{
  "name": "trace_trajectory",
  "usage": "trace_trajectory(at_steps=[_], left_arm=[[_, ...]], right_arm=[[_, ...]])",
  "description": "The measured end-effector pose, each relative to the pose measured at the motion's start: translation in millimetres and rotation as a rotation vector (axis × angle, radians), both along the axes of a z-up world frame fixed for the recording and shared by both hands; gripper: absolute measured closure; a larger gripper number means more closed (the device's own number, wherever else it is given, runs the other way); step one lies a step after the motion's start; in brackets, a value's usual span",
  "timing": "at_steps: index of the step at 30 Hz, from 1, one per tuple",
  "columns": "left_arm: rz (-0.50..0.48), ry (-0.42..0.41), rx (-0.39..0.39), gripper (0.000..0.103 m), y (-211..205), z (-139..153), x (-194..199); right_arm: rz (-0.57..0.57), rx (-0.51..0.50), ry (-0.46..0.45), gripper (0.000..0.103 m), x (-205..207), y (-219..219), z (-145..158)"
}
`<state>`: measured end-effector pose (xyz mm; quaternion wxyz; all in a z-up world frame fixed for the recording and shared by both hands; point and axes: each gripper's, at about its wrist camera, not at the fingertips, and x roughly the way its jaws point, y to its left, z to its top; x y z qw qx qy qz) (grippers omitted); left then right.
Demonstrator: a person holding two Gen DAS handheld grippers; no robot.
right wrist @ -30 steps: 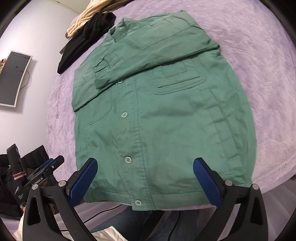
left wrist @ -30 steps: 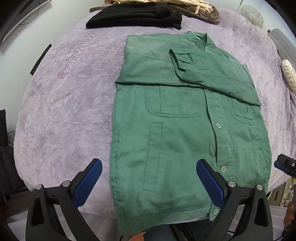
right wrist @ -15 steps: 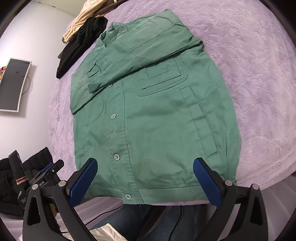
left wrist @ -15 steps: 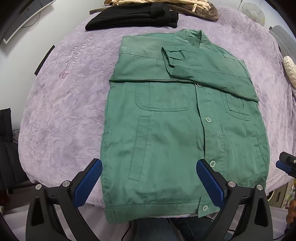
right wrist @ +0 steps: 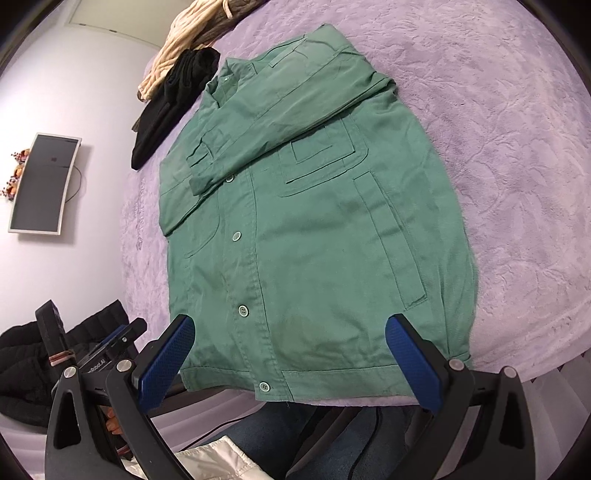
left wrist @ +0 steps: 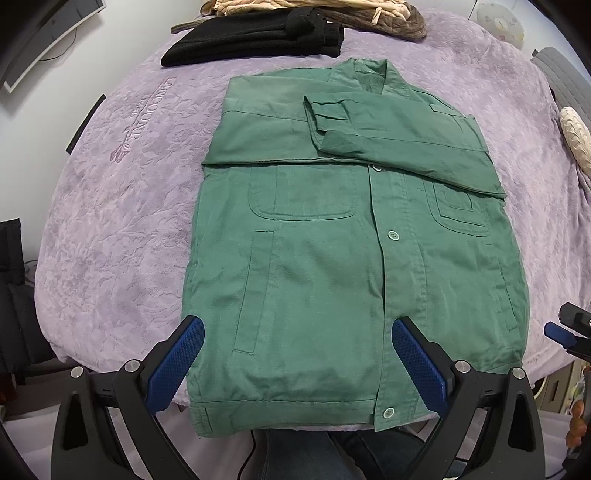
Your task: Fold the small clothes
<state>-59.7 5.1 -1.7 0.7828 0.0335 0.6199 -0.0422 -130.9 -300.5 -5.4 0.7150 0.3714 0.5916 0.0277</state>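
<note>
A small green button-up jacket (left wrist: 325,266) lies flat, front up, on a purple blanket (left wrist: 122,221), with both sleeves folded across its chest. Its hem hangs at the near edge of the blanket. My left gripper (left wrist: 297,363) is open and empty, hovering over the left half of the hem. In the right wrist view the jacket (right wrist: 314,236) lies the same way. My right gripper (right wrist: 290,363) is open and empty over the right half of the hem. The right gripper also shows at the right edge of the left wrist view (left wrist: 569,332).
A folded black garment (left wrist: 255,37) and a beige and brown pile (left wrist: 321,9) lie at the far edge of the blanket. A monitor (right wrist: 44,184) stands at the left. Dark clothing (right wrist: 33,362) sits at the lower left. The person's legs in jeans (left wrist: 314,458) are below the hem.
Both grippers have drawn back toward the near edge, so the jacket's hem has come into fuller view between the fingers. The jacket has not moved.
</note>
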Motion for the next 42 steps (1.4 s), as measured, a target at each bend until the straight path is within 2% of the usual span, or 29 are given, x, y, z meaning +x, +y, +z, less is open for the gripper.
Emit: trace_trajectory(at_steps=[5,8,11,16,19,23,27,29,32,36,39,42], left_arm=[[0.000,0.000,-0.012,0.001,-4,0,-4],[-0.003,0.011,-0.016,0.001,-6,-4,-10],[0.009,0.025,-0.032,0.001,-1,-11,-16],[0.057,0.042,-0.039,0.001,29,-30,-24],[0.093,0.065,-0.017,0.001,56,-47,-28],[0.176,0.138,-0.061,0.001,98,-76,-31],[0.252,0.183,-0.095,0.001,131,-100,-39],[0.263,0.210,-0.137,0.001,137,-111,-43],[0.250,0.257,-0.203,0.001,134,-124,-47],[0.198,0.287,-0.255,0.001,118,-132,-54],[0.139,0.283,-0.239,0.001,105,-133,-59],[0.132,0.311,-0.236,0.001,102,-140,-60]], right_arm=[[-0.012,0.025,-0.040,0.000,-6,-4,2],[-0.016,0.012,-0.002,0.000,-10,-14,-4],[-0.074,0.023,0.041,0.000,-21,-35,-16],[-0.123,-0.056,0.104,0.000,-41,-68,-36],[-0.144,-0.059,0.149,0.000,-51,-83,-56],[-0.153,-0.017,0.197,0.000,-63,-87,-85],[-0.156,0.095,0.223,0.000,-70,-73,-107],[-0.150,0.132,0.217,0.000,-68,-64,-111],[-0.138,0.178,0.175,0.000,-59,-52,-105],[-0.129,0.283,0.069,0.000,-51,-45,-89],[-0.118,0.268,0.094,0.000,-52,-45,-91],[-0.131,0.257,0.149,0.000,-58,-47,-104]])
